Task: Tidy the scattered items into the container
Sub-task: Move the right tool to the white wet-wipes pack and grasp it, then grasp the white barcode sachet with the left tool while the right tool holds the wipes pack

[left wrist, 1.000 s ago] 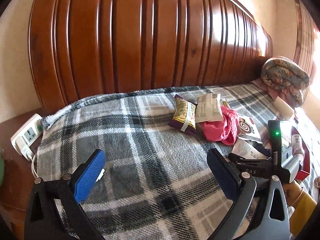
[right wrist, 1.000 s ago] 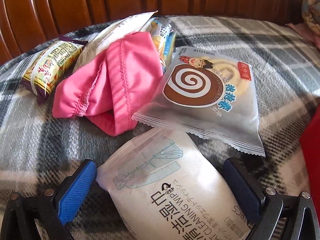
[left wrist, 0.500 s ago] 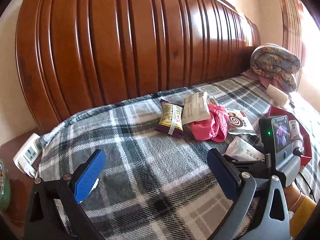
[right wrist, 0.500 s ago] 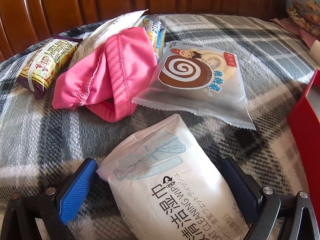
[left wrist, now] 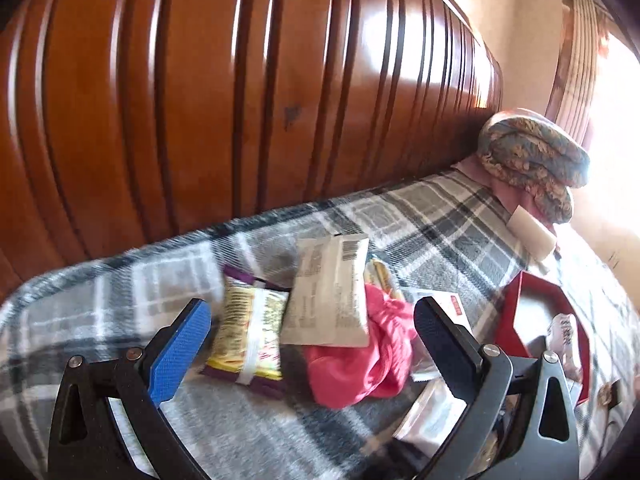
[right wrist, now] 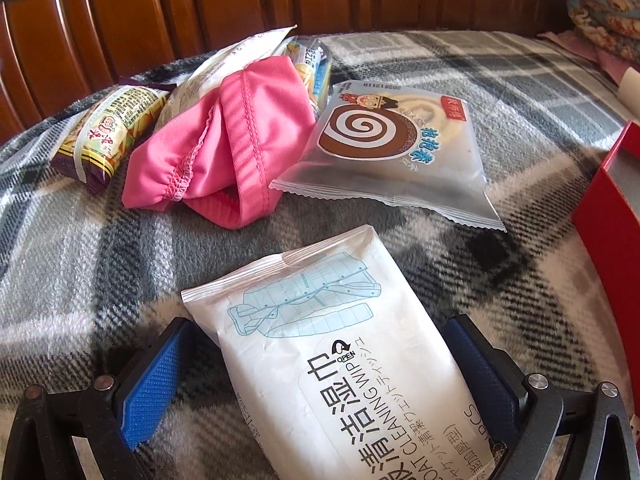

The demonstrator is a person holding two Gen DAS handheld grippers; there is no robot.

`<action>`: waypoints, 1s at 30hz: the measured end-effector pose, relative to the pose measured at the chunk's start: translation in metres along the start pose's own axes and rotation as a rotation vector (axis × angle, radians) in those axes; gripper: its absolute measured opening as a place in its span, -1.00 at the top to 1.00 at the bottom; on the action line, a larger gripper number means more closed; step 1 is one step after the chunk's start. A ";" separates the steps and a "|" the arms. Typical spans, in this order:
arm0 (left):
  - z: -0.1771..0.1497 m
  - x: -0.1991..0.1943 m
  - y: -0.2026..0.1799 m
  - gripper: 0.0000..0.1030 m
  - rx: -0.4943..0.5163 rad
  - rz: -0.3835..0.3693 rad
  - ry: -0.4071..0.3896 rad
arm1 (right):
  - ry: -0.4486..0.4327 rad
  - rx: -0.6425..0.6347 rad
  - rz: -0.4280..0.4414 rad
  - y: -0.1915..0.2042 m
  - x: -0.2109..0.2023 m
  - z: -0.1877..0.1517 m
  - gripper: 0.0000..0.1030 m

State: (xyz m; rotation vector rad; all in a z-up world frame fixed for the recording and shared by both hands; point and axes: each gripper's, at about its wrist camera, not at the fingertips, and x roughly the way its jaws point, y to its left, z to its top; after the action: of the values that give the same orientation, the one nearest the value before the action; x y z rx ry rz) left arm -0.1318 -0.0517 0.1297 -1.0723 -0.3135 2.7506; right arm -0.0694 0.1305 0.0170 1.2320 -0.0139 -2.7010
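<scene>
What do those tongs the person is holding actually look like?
Both the left tongs and the right tongs are black frames with triangular cut-outs and silver screw heads. Each finger carries a flat textured blue pad; one looks bright blue, the other shadowed navy. No cables or sleeves show.

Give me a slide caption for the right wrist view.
Right gripper straddles a wipes pack on the plaid blanket.

This is a bedroom at home: a wooden headboard (left wrist: 248,92), a plaid blanket (right wrist: 520,80) (fleece) and a folded floral quilt (left wrist: 536,160).
</scene>
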 end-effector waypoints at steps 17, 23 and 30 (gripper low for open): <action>-0.007 0.131 -0.063 -0.99 0.219 0.105 0.021 | -0.082 0.185 0.252 -0.035 -0.012 -0.002 -1.00; -0.013 0.112 -0.104 -0.99 0.418 0.099 0.090 | -0.090 0.206 0.277 -0.035 -0.012 -0.003 -1.00; 0.005 0.072 -0.115 -1.00 0.449 0.253 0.000 | -0.084 0.191 0.261 -0.036 -0.013 -0.004 -1.00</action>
State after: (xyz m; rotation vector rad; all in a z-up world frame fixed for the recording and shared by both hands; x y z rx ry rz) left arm -0.1780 0.0752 0.1163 -1.0423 0.4511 2.8260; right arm -0.0635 0.1679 0.0210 1.0762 -0.4230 -2.5648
